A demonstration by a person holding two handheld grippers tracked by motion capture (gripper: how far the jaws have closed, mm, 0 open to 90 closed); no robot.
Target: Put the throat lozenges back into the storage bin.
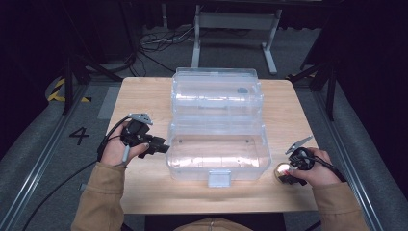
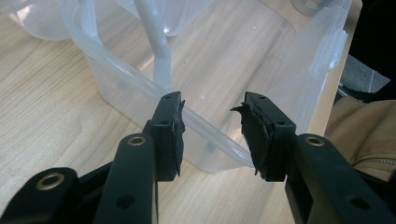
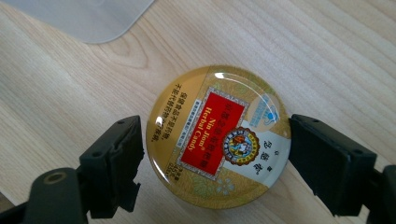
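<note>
A round gold candy tin (image 3: 219,140) with a red label lies flat on the wooden table (image 1: 144,96), just right of the clear plastic box (image 1: 171,159); in the high view the tin (image 1: 281,169) shows beside my right hand. My right gripper (image 3: 215,133) points down over it, jaws wide, one on each side of the tin and close to its edge, not pressing. At the box's left wall, my left gripper (image 2: 212,109) stands open with the thin rim (image 2: 205,126) running between its jaws, untouched. From above, the left gripper (image 1: 162,146) sits at the box's left side.
The box's clear lid (image 1: 216,86) stands swung back toward the far edge. A grey latch (image 1: 219,178) hangs on the box's front wall. Bare wood lies left of the box and along the near edge. Cables trail from both grippers.
</note>
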